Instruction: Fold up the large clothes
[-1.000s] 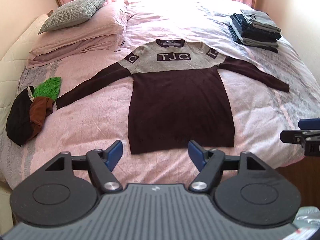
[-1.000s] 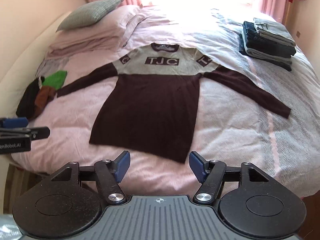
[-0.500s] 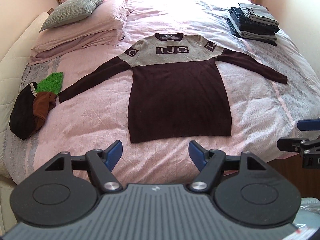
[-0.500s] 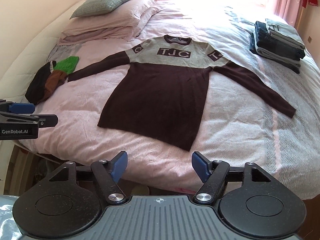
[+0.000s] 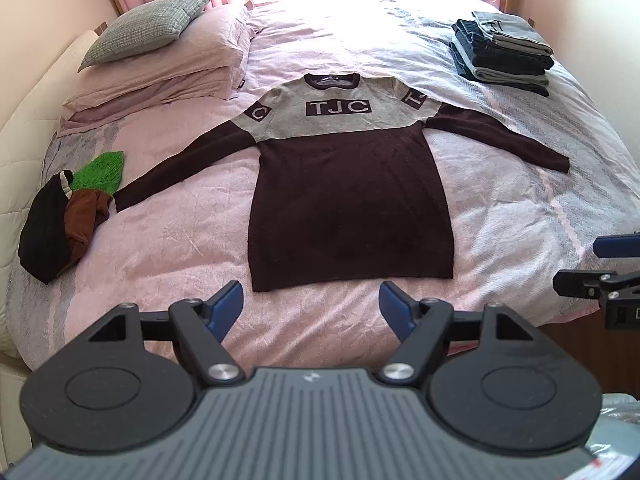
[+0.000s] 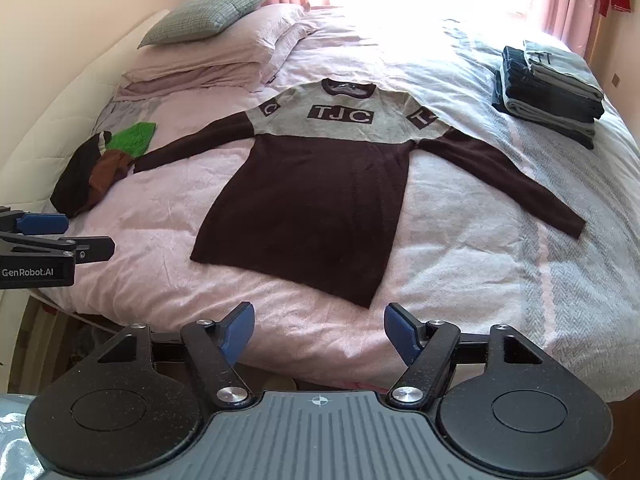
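A long dark maroon sweater (image 5: 348,208) (image 6: 316,208) with a grey yoke marked "TJC" lies flat and face up on the pink bed, both sleeves spread out to the sides. My left gripper (image 5: 311,307) hangs open just before the sweater's hem, nothing between its blue pads. My right gripper (image 6: 319,330) is open too, near the bed's front edge, just short of the hem's right corner. Each gripper shows at the edge of the other's view: the right gripper (image 5: 600,268) and the left gripper (image 6: 60,236).
Folded jeans are stacked (image 5: 504,48) (image 6: 548,84) at the far right of the bed. A heap of black, brown and green clothes (image 5: 68,216) (image 6: 100,164) lies at the left by the sleeve end. Pillows (image 5: 160,60) sit at the far left. Pink curtains hang behind.
Both grippers have drawn back and risen a little, so the sweater sits slightly farther off in both views. Their fingers stay open. The sweater has not moved.
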